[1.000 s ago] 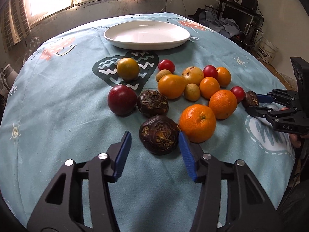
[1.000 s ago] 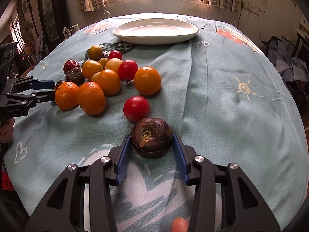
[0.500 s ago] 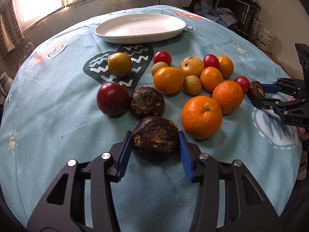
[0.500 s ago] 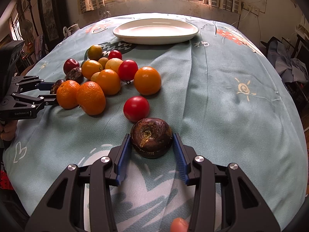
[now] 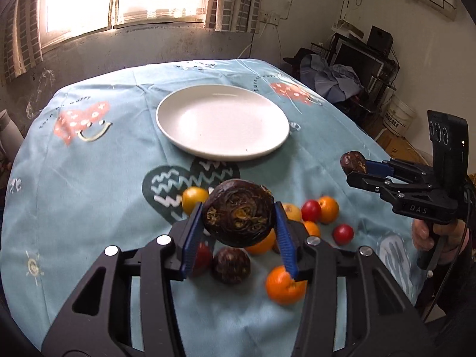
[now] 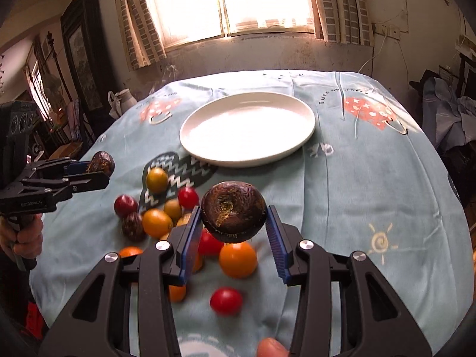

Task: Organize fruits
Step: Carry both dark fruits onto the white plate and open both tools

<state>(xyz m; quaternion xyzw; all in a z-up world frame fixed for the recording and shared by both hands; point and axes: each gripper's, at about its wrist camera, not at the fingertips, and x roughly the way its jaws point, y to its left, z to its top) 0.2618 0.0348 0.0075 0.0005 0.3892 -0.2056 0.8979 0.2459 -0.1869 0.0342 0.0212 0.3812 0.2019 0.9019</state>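
Observation:
My left gripper [image 5: 238,232] is shut on a dark brown wrinkled fruit [image 5: 238,212] and holds it above the table. The right gripper [image 6: 233,229] is shut on a second dark wrinkled fruit [image 6: 233,211], also in the air. Each gripper shows in the other's view: the right gripper [image 5: 354,168] at the right, the left gripper [image 6: 99,166] at the left. Below lie several oranges, red and yellow fruits, among them an orange [image 5: 284,287], a red fruit [image 6: 226,300] and a third dark fruit [image 5: 230,264]. A white plate [image 5: 223,122] sits bare beyond them.
A light blue patterned tablecloth [image 5: 89,193] covers the round table. A wall with a bright window stands behind it. Clutter and a monitor [image 5: 360,59] fill the room's right side, and a white bucket [image 5: 398,117] stands on the floor there. A hand [image 6: 20,235] grips the left handle.
The left gripper closed on its dark fruit. Both grippers then rose from the cloth with their fruits, and the plate now sits nearer the middle of both views.

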